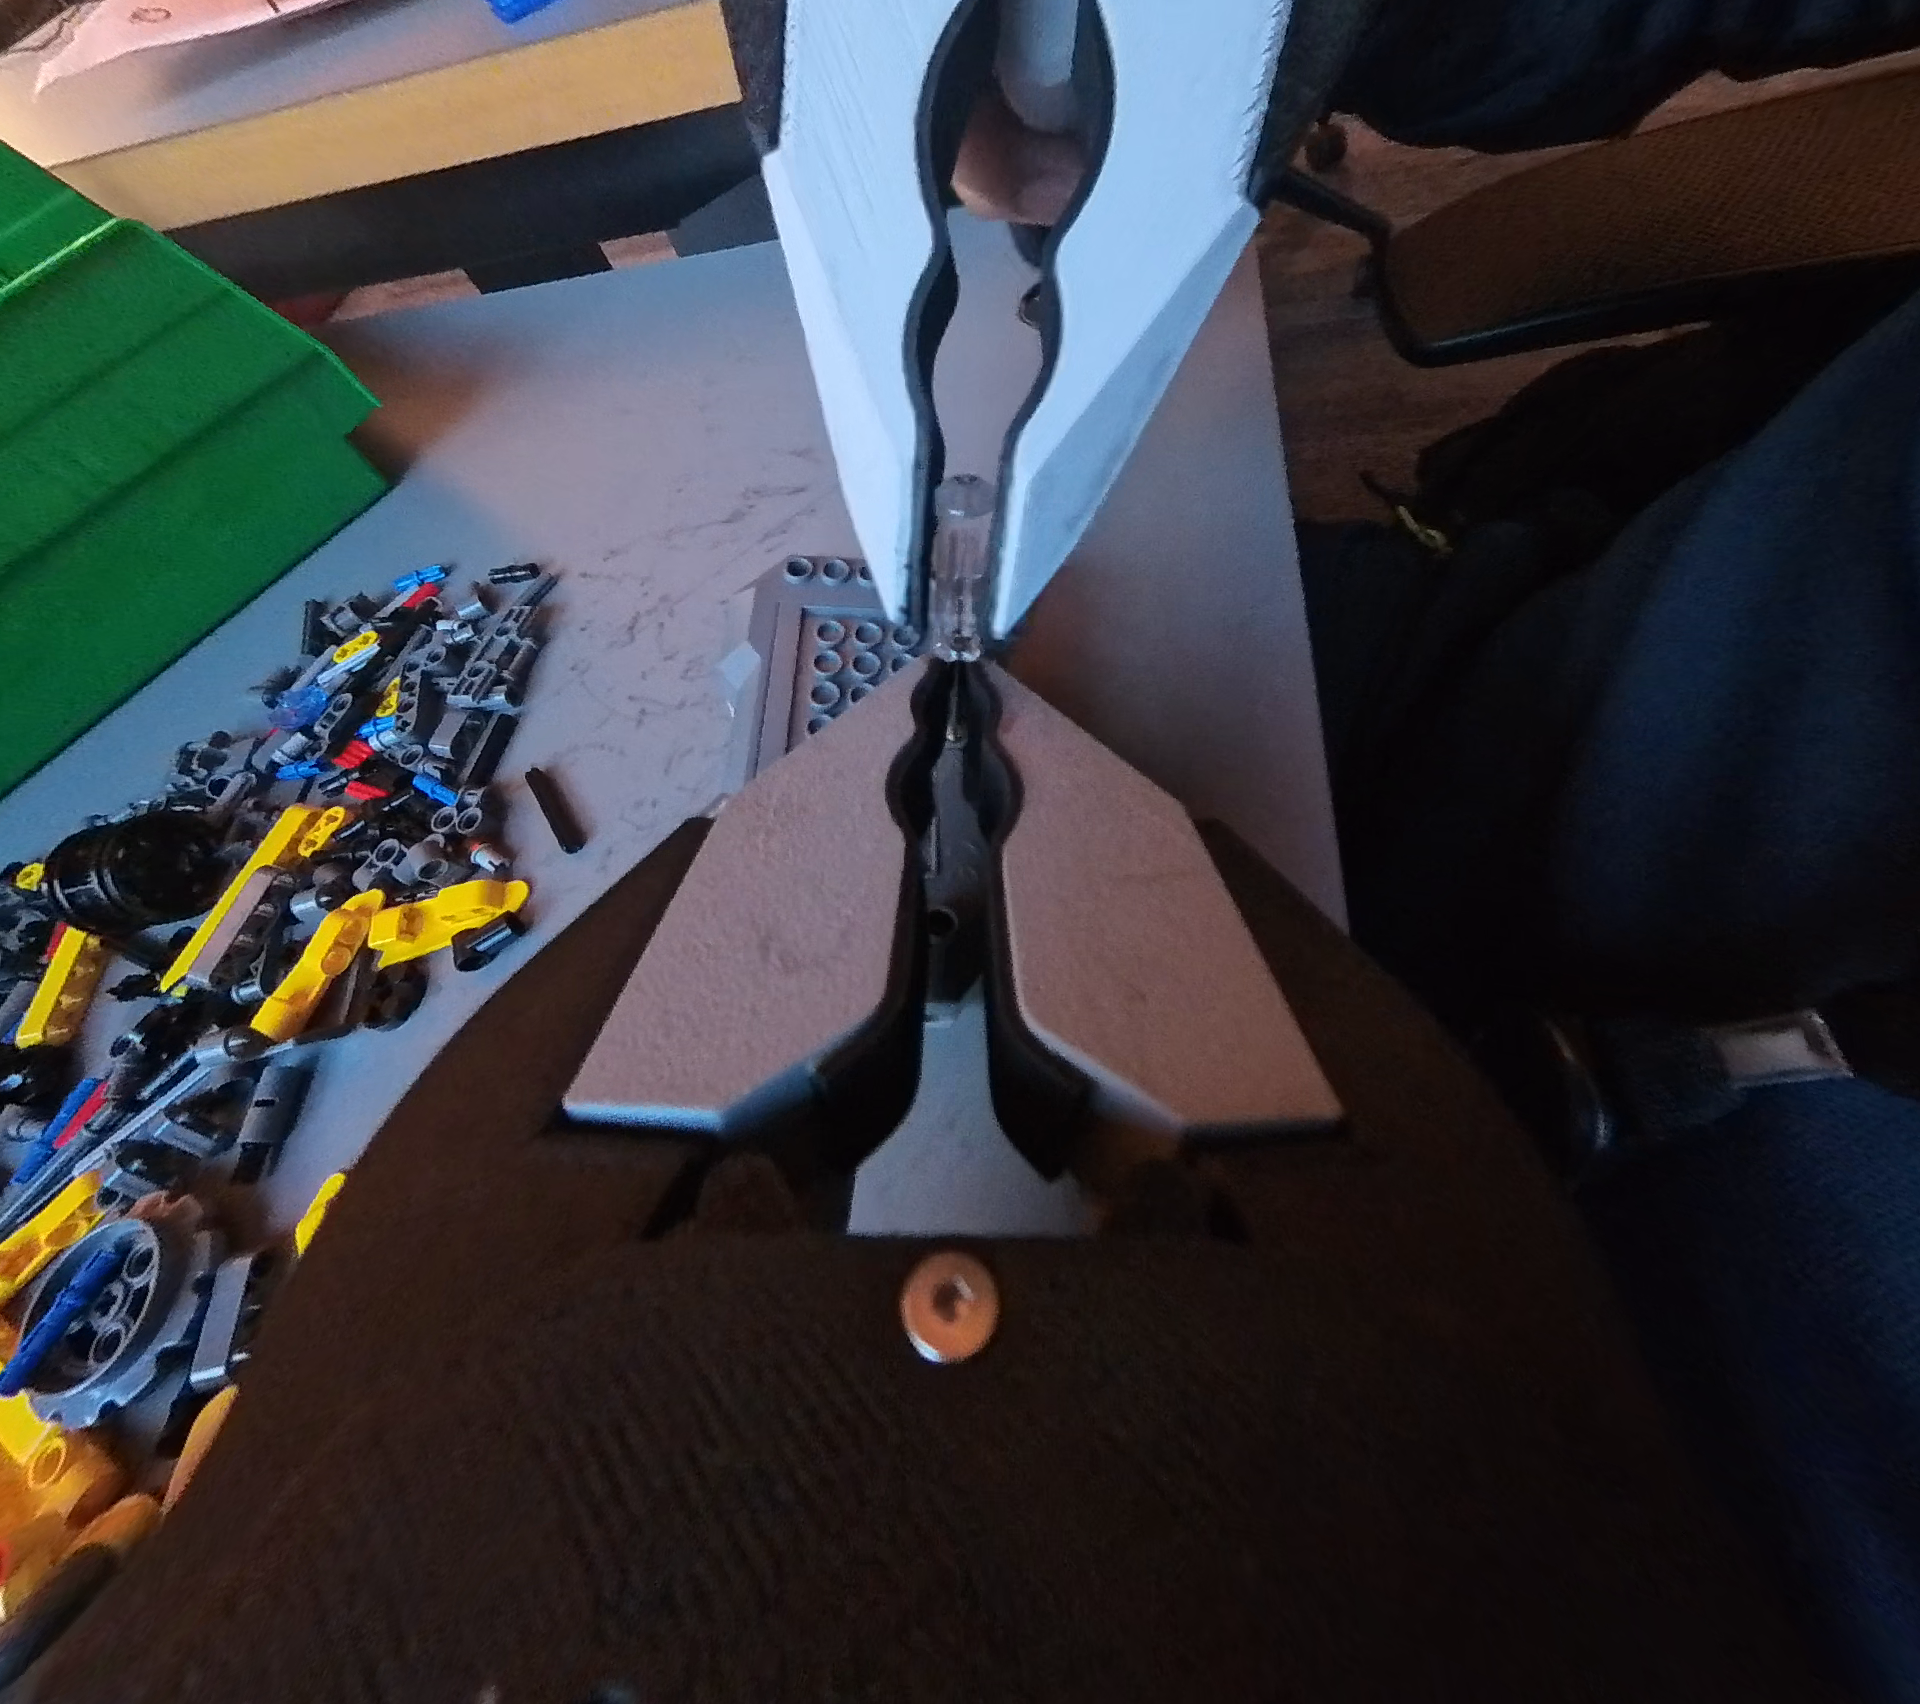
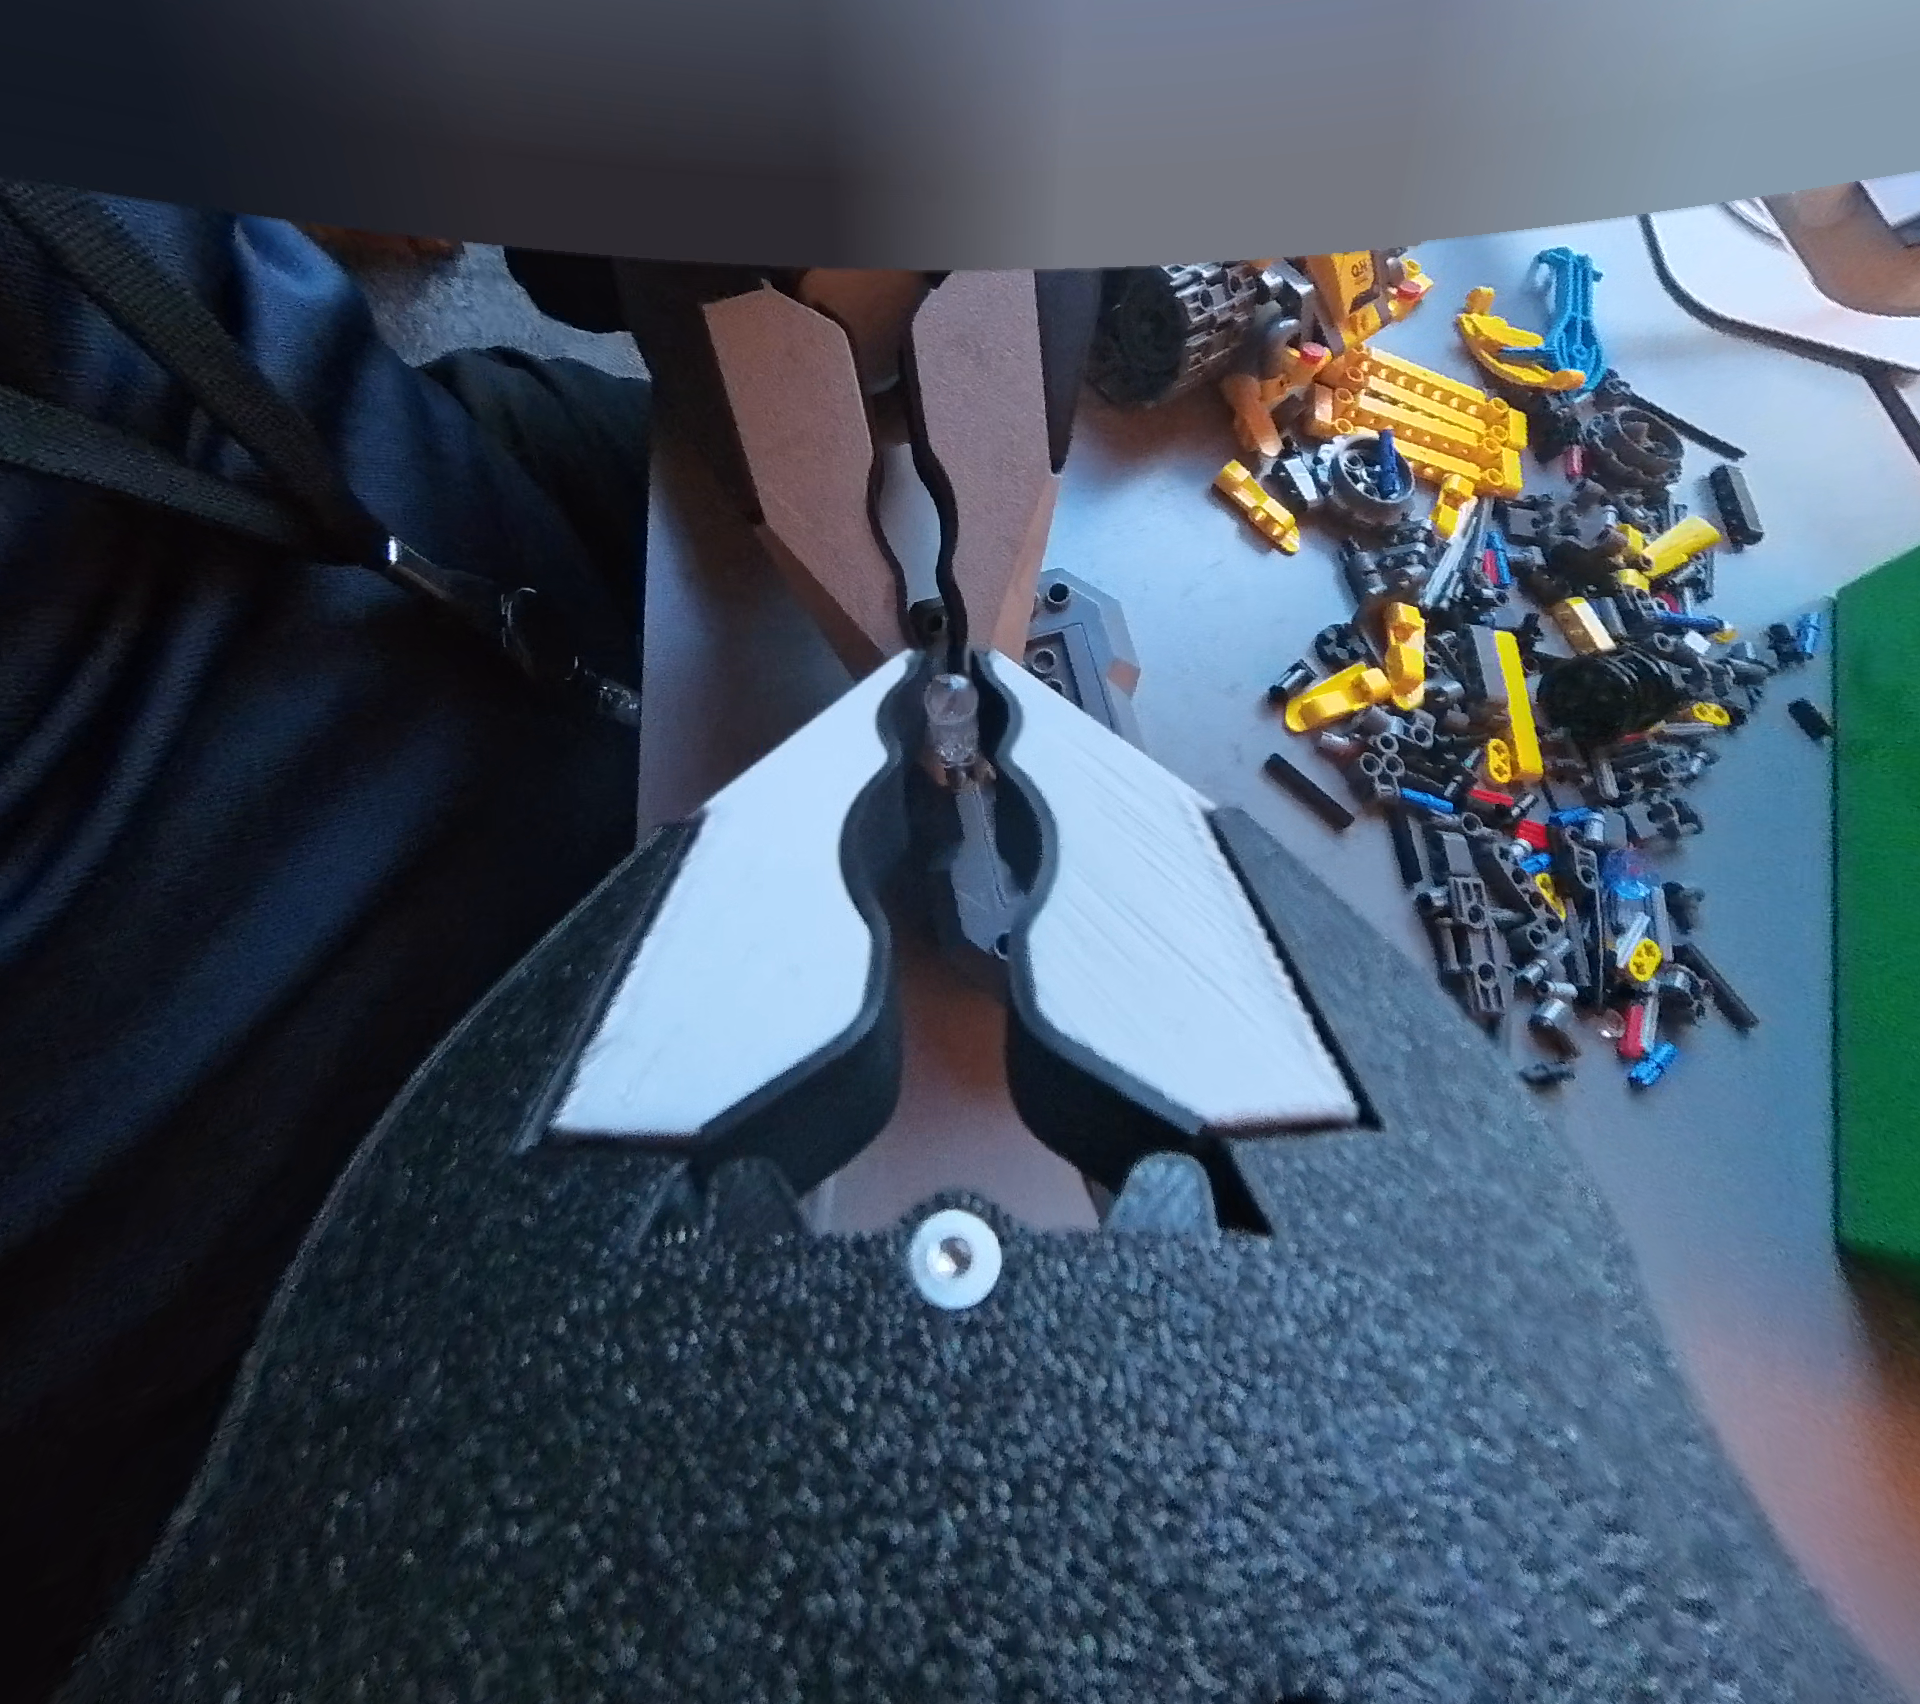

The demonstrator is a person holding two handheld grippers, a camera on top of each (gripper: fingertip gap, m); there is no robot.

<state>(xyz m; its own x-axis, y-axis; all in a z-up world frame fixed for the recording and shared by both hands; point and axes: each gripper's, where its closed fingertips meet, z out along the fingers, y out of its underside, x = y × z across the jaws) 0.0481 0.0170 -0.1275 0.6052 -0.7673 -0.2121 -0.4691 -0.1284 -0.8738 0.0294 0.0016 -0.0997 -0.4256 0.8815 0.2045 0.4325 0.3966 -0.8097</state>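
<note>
My left gripper (image 1: 954, 683), with tan fingers, is shut on a dark grey piece with holes (image 1: 948, 833). My right gripper (image 1: 956, 610), with white fingers, comes in from the top of the left wrist view and is shut on a small clear cylinder piece (image 1: 957, 574). The two grippers meet tip to tip above the grey table (image 1: 623, 428). The clear piece's end touches the dark piece. In the right wrist view my right gripper (image 2: 948, 678) holds the clear piece (image 2: 948, 719), and my left gripper (image 2: 938, 631) faces it, holding the dark piece (image 2: 928, 620).
A grey studded plate (image 1: 831, 667) lies on the table under the grippers. A pile of yellow, black, grey and blue building pieces (image 1: 260, 875) lies to the left, with a green bin (image 1: 125, 428) behind it. The table edge (image 1: 1294, 511) and a person's dark clothing (image 1: 1662, 719) are at the right. The grippers are tip to tip, or close to it.
</note>
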